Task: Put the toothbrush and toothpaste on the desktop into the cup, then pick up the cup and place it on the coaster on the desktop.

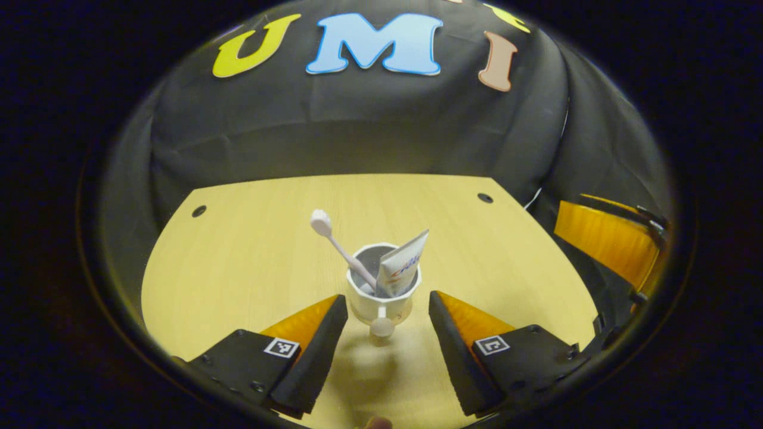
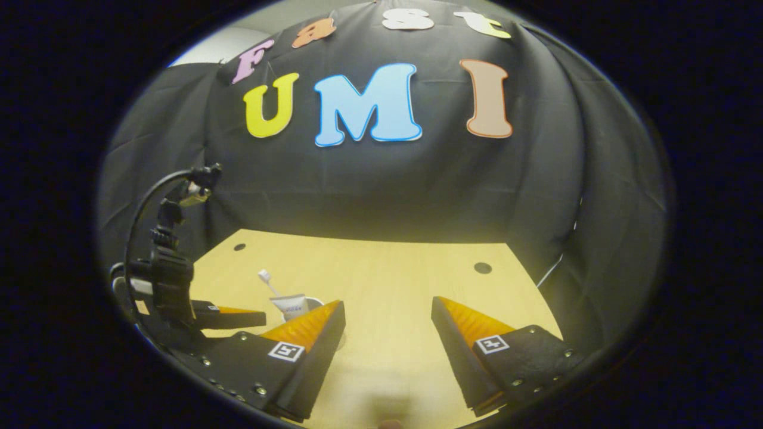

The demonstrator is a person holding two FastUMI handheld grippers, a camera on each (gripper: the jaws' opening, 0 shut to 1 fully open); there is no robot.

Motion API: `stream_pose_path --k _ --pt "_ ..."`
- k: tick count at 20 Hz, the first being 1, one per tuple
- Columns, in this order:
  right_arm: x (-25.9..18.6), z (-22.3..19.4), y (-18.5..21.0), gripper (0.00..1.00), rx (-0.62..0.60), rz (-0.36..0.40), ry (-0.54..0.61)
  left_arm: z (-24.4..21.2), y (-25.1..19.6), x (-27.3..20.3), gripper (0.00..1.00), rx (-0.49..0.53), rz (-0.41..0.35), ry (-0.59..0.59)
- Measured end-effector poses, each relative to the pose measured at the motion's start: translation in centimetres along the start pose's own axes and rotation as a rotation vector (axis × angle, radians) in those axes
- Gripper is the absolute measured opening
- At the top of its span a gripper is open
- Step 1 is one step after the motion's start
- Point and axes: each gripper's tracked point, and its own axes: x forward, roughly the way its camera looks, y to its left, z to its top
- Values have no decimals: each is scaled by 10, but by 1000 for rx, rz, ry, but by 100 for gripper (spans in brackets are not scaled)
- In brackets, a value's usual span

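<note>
A white cup (image 1: 381, 298) stands upright on the wooden desktop (image 1: 238, 268), its small handle turned toward the camera. A white toothbrush (image 1: 334, 241) leans out of it to the left, head up. A toothpaste tube (image 1: 402, 265) stands in it on the right. My left gripper (image 1: 386, 302) is open, one finger on each side of the cup, neither touching it. In the right gripper view, my right gripper (image 2: 387, 304) is open over bare desktop. The toothbrush (image 2: 264, 275) and toothpaste (image 2: 291, 305) rise behind its left finger.
The right gripper's orange finger (image 1: 608, 238) shows at the desktop's right edge. The left gripper (image 2: 229, 317) and its black cable mount (image 2: 170, 280) stand at the left. Round holes (image 1: 484, 197) mark the desktop's far corners. Black cloth walls close in the back and sides.
</note>
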Motion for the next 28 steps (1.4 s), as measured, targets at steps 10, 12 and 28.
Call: stream_pose_path --k 10,12,28 --pt "-43 58 40 88 -51 -38 -195 79 21 -95 92 -38 21 -367" --pt "-49 63 42 88 -53 -70 -223 94 26 -110 92 -31 35 -422" --pt "-76 81 69 94 -41 -186 -310 121 62 -140 98 92 82 -533"
